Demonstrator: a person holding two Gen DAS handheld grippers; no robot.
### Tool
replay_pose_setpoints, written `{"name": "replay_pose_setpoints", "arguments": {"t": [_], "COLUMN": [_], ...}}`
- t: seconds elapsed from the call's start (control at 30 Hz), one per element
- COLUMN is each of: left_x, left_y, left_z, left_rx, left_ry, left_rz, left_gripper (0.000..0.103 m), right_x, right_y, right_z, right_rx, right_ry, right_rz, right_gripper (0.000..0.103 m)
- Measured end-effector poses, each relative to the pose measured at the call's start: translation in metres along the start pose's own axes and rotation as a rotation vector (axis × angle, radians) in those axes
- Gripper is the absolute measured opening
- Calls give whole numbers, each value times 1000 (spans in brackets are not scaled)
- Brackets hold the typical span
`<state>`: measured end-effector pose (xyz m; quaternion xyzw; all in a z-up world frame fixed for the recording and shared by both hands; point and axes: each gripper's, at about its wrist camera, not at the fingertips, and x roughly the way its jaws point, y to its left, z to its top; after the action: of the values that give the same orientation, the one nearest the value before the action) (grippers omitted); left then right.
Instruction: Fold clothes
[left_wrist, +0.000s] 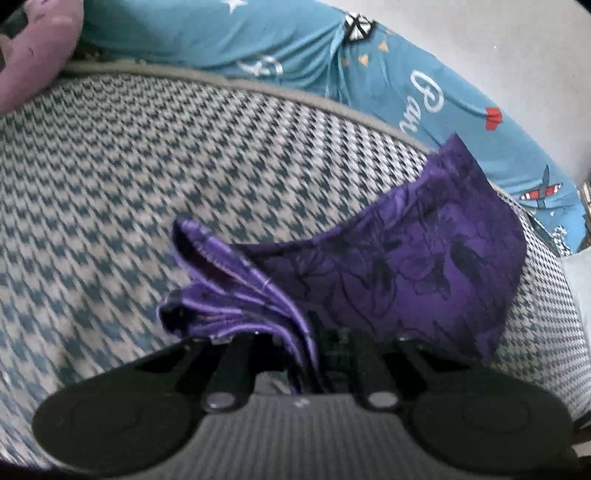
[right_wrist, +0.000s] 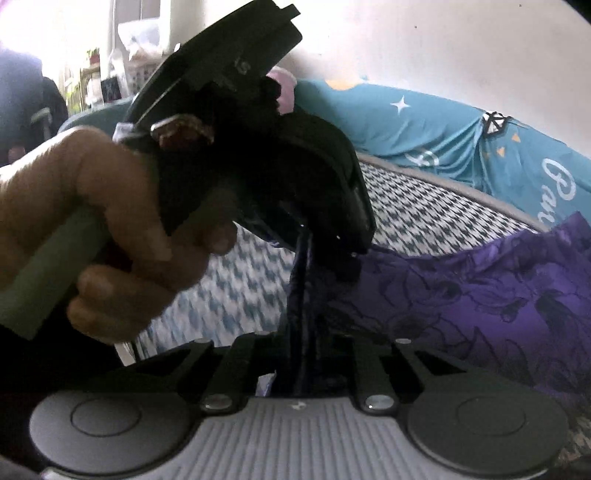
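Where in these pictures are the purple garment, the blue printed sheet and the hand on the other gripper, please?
purple garment (left_wrist: 424, 266): left wrist view, its flat patterned panel.
blue printed sheet (left_wrist: 295, 48): left wrist view, bare stretch beyond the checked surface.
hand (right_wrist: 92, 206): right wrist view, knuckles around the green handle.

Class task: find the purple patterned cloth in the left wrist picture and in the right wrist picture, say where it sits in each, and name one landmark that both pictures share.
Left wrist view: the purple cloth fills the lower right centre, bunched into the left gripper.
Right wrist view: it spreads across the right side, with a strand pinched in the right gripper.
Shared landmark: the teal printed sheet behind the houndstooth surface.
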<state>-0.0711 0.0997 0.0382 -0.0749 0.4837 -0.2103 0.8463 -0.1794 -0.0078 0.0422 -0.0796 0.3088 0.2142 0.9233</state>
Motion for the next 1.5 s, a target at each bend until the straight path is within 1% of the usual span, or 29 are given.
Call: {"name": "replay_pose_setpoints", "arguments": {"t": [0.17,0.33,0.57,0.77,0.8,0.83,0.9,0.93,0.97,1.0,1.07,1.1,1.17,1.27,1.33,1.4,1.47,1.5], "left_x": [-13,-24,-31,-23,-19,-15,-7,-5,-4,-3,-4,-6,-11,-15,-13,-11,-7,-5], "left_y": [21,45,89,119,123,126,132,134,137,139,146,147,146,132,120,108,99,94], "left_z": [19,36,58,72,73,73,70,67,65,62,58,57,56,57,55,53,51,49], "left_rx": [6,17,-17,-74,-91,-110,-150,-165,-182,-202,-244,-260,-283,-272,-256,-246,-247,-245], "left_ry": [-25,-38,-44,-42,-33,-22,-9,-7,-8,-10,-34,-49,-72,-99,-105,-109,-107,-103], "left_rz": [23,52,102,147,160,185,240,262,289,317,362,367,356,345,348,345,332,323], "left_gripper": [10,10,10,12,14,20,27,35,39,48,50,50,52,62,75,80,82,85], "right_x": [17,40,81,115,119,121,122,121,118,112,102,98,92,92,86,81,78,76], "right_y": [6,16,26,24,21,20,20,17,14,9,6,4,-3,-18,-23,-30,-40,-47], "right_z": [25,49,81,93,94,94,92,91,90,90,89,89,89,88,84,79,78,77], "right_rx": [45,84,140,195,199,190,172,173,177,178,170,166,167,179,187,199,204,207], "right_ry": [-44,-65,-91,-80,-72,-57,-26,-15,-11,-11,-22,-28,-33,-27,-22,-22,-21,-21], "right_rz": [60,119,213,266,271,269,269,281,297,308,307,307,297,265,239,214,196,186], "right_gripper": [13,13,13,14,17,17,18,18,20,22,24,24,25,25,25,25,26,26]}}
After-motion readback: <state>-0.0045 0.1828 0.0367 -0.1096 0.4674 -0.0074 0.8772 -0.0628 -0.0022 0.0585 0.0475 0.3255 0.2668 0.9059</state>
